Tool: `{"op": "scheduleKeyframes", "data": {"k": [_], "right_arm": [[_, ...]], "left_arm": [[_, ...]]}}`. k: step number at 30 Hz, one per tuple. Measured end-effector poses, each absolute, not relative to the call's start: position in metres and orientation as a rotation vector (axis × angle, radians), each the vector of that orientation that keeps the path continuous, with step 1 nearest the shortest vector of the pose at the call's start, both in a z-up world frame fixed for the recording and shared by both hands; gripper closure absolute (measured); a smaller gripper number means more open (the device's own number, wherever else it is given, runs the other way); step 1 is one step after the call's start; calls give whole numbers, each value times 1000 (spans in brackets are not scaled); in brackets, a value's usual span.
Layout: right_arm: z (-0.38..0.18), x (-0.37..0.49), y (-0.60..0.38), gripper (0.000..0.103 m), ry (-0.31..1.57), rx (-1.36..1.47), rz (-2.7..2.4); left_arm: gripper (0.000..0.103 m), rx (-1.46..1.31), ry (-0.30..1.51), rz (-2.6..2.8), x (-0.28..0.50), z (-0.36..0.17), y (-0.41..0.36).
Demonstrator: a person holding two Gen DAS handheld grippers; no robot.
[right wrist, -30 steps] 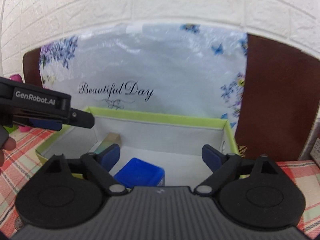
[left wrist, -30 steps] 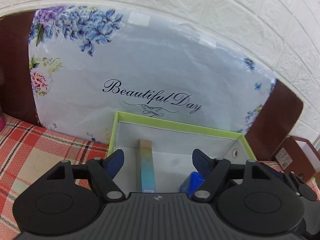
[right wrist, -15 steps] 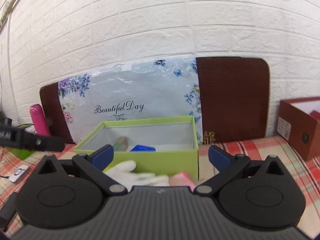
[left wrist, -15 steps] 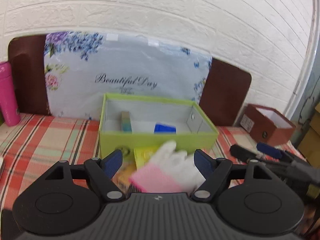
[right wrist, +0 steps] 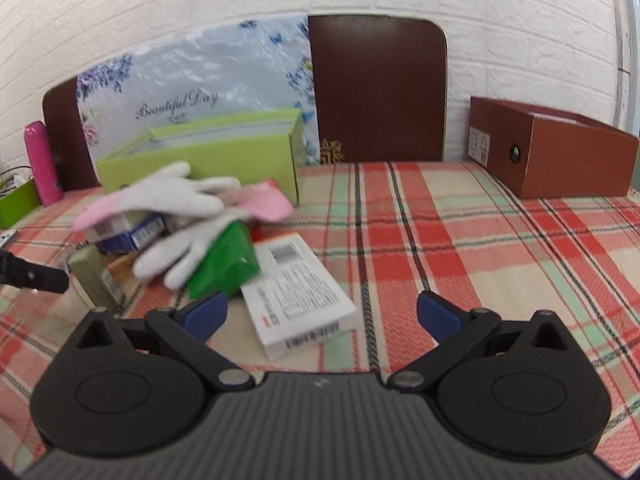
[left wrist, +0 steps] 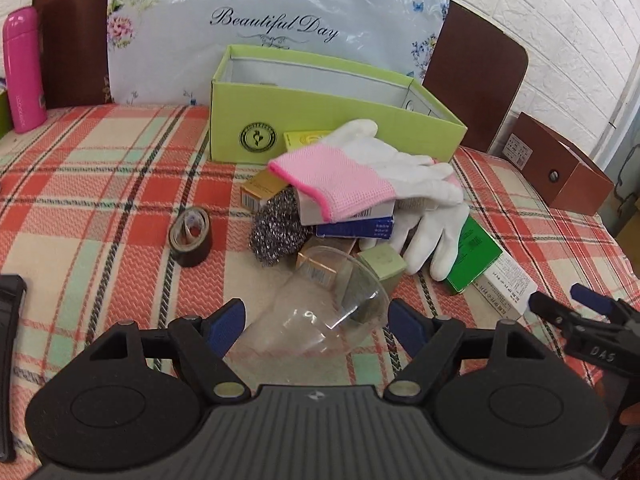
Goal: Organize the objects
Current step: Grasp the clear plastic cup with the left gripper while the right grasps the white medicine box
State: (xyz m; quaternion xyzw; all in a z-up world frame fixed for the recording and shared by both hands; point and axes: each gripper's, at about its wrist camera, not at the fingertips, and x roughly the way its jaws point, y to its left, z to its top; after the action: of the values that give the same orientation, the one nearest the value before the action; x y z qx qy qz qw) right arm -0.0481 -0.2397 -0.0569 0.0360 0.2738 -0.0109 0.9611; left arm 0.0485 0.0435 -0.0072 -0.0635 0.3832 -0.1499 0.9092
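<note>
An open lime-green box [left wrist: 332, 120] stands at the back of the plaid tablecloth. In front of it lies a pile: a pink-cuffed white glove [left wrist: 360, 168] over small cartons, a steel scourer [left wrist: 276, 228], a tape roll [left wrist: 190, 236], a dark green carton [left wrist: 472, 256] and a white carton [right wrist: 296, 292]. A clear glass cup [left wrist: 320, 312] lies on its side between the fingers of my left gripper [left wrist: 316, 322], whose jaws are closing without visibly pressing on it. My right gripper [right wrist: 322, 312] is wide open just short of the white carton, with nothing gripped.
A brown box [right wrist: 560, 160] stands at the back right and a pink bottle [left wrist: 22, 68] at the back left. A flowered bag and brown chair backs lean on the brick wall. A black object [left wrist: 10, 308] lies at the left edge. Bare tablecloth stretches right of the pile.
Both grippers have drawn back and down from over the lime-green box to the pile in front of it. The glass cup now lies between the left fingers, which have narrowed a little.
</note>
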Motion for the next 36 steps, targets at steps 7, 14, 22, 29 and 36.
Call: {"op": "scheduleKeyframes", "data": {"k": [7,14,22,29,36], "right_arm": [[-76,-18,-237,5,586,-23,45],[-77,-25,-221,34,644,-54,86],[-74,-84,-195,37,701,-35,120],[-72,-86,-186,34,713,-74,122],[-67,-72,-182,20,662,-93,110]], "left_arm": [[43,-193,796,-341,23,-9,44],[35,-169,791,-344,20,-9,32],[52,-153,843,-371,25,-23,21],[48,-142,835,-334,12,-18,32],[36,-156,814,-306,20,-13,29]]}}
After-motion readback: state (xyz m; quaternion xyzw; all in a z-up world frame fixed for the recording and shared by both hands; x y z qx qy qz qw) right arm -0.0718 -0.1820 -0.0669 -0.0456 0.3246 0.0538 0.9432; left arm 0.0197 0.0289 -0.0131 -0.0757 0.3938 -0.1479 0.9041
